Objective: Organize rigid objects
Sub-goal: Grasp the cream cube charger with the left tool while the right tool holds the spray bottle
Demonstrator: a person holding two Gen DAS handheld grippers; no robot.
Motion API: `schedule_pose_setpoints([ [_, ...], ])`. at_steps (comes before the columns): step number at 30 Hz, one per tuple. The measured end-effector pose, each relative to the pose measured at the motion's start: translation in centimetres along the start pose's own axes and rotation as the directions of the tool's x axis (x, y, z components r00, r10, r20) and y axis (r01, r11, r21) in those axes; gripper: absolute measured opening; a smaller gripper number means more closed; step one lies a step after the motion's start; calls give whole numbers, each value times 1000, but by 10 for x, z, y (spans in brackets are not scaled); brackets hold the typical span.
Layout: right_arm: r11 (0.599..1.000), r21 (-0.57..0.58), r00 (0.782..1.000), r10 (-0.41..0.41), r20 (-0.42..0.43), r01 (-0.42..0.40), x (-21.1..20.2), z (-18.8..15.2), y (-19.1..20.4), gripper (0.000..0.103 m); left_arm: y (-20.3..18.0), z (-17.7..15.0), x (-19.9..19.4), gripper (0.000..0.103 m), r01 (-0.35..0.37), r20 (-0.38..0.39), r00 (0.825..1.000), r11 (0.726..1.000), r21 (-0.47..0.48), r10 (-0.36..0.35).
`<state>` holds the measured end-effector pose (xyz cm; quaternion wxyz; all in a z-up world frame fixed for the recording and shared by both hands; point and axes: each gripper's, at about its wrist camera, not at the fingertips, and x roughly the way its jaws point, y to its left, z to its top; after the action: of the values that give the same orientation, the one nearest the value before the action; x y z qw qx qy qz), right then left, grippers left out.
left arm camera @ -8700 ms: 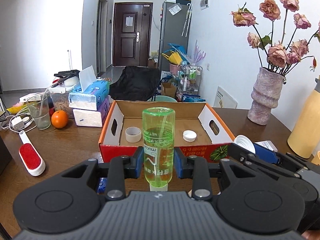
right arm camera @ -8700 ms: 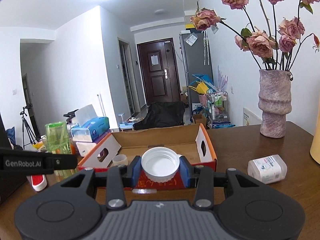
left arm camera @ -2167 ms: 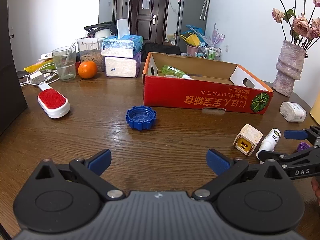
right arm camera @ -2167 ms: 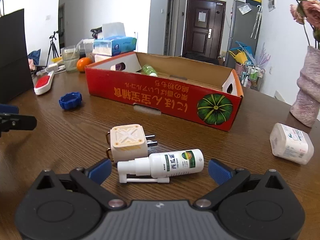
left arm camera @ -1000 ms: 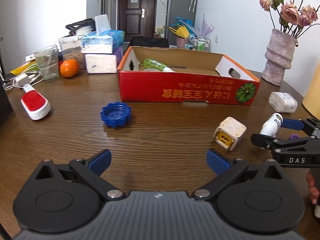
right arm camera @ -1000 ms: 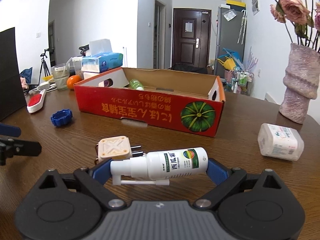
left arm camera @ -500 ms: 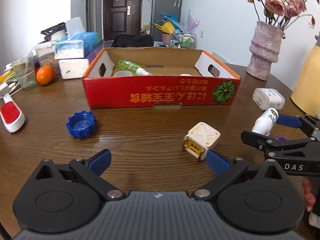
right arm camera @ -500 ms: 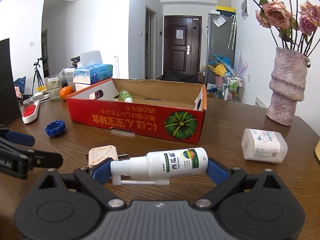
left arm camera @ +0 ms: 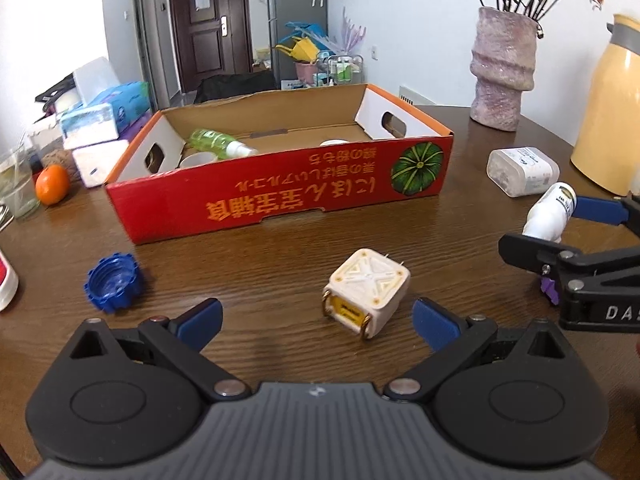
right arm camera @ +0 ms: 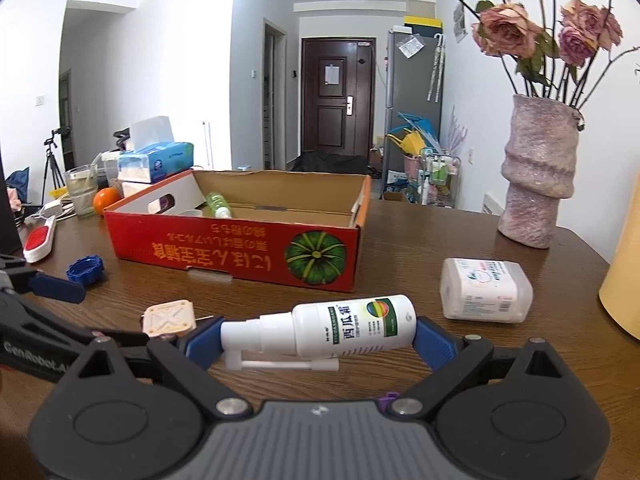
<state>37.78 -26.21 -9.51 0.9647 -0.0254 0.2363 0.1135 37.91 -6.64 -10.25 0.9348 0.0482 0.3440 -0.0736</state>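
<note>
My right gripper [right arm camera: 318, 338] is shut on a white spray bottle [right arm camera: 332, 328], held end to end above the table; the bottle also shows in the left wrist view [left arm camera: 550, 210]. My left gripper [left arm camera: 316, 320] is open and empty, its fingers on either side of a cream cube plug adapter [left arm camera: 366, 292] on the table; the adapter also shows in the right wrist view [right arm camera: 170, 317]. The red cardboard box [left arm camera: 280, 196] stands behind, holding a green bottle [left arm camera: 218, 142] and caps. A blue cap [left arm camera: 114, 282] lies to the left.
A white plastic jar [right arm camera: 486, 290] lies on its side at right. A pink vase [right arm camera: 536, 176] and a yellow jug [left arm camera: 608, 108] stand at the back right. Tissue boxes [left arm camera: 100, 124], an orange [left arm camera: 52, 184], a glass [left arm camera: 16, 184] and a red lint brush [right arm camera: 38, 242] are at left.
My right gripper has lifted the spray bottle off the table. My left gripper has moved right and forward until its open fingers flank the plug adapter.
</note>
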Motion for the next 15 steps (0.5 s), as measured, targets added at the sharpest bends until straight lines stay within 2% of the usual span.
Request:
schedule_pose_setpoints([
  [9, 999, 34, 1000, -22, 4, 22, -1, 0, -11, 98, -18, 4, 22, 103, -11, 15, 1000, 1000, 20, 11],
  [11, 999, 37, 1000, -26, 0, 25, 0, 0, -12, 98, -21, 3, 27, 97, -1, 9, 1000, 1000, 19, 1],
  [15, 999, 41, 1000, -23, -1, 23, 0, -1, -12, 98, -28, 2, 34, 63, 2, -3, 1000, 1000, 29, -2],
])
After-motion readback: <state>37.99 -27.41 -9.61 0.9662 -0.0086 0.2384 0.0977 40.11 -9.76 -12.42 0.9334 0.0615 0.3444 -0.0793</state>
